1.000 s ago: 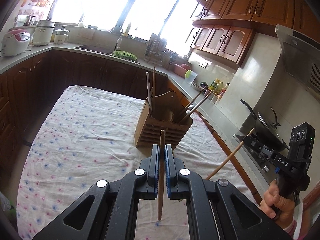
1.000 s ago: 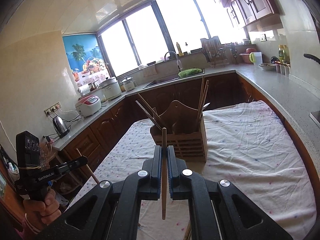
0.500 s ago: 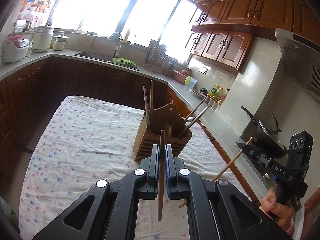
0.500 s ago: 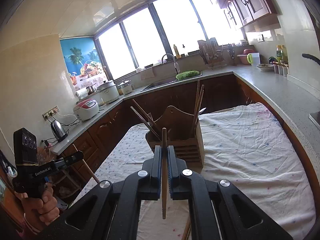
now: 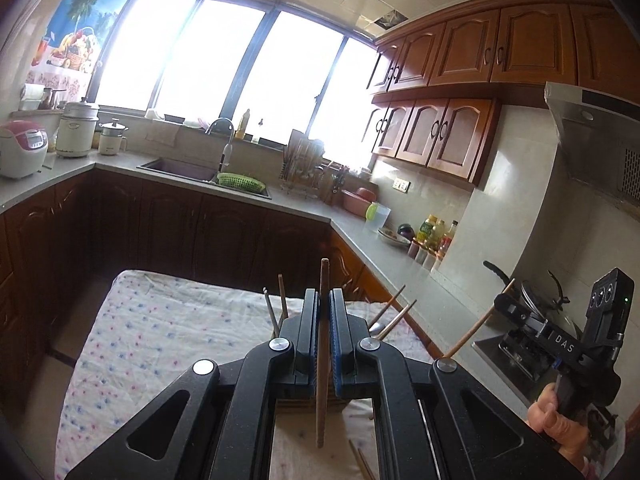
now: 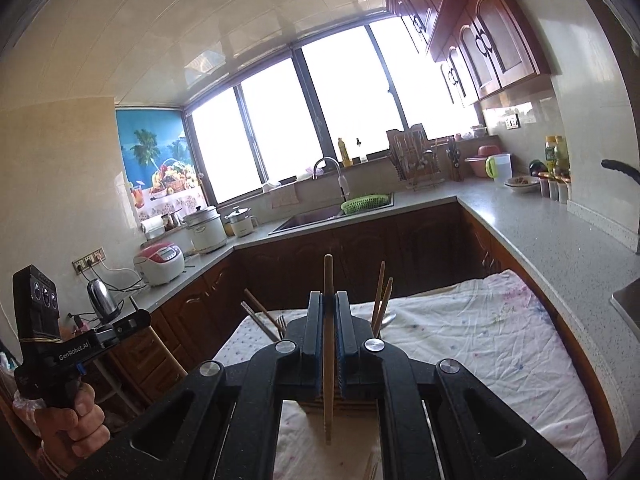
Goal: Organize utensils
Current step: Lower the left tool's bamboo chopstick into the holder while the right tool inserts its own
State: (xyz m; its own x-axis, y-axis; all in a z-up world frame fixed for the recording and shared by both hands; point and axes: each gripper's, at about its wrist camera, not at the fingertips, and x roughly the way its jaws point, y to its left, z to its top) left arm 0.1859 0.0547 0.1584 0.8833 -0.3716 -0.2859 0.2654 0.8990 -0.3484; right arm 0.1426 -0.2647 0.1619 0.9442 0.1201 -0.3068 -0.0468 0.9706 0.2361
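My left gripper (image 5: 323, 296) is shut on a wooden chopstick (image 5: 322, 360) that stands upright between the jaws. My right gripper (image 6: 329, 298) is shut on another wooden chopstick (image 6: 328, 352), also upright. The wooden utensil holder is mostly hidden behind both grippers; only its base (image 6: 348, 404) and the chopsticks standing in it (image 5: 390, 318) (image 6: 378, 300) show. Each gripper also appears in the other's view, the right one (image 5: 504, 304) at the far right, the left one (image 6: 142, 316) at the far left, each with its chopstick.
The holder stands on a table with a flowered cloth (image 5: 160, 340). Loose chopsticks (image 5: 362, 460) lie on the cloth near me. Counters (image 6: 540, 240) with a sink (image 5: 180, 168), rice cookers and bottles run around the table. A wok (image 5: 540, 300) sits at the right.
Both grippers have risen and tilted up, keeping hold of their chopsticks. The holder has dropped low in both views and is now mostly hidden behind the jaws.
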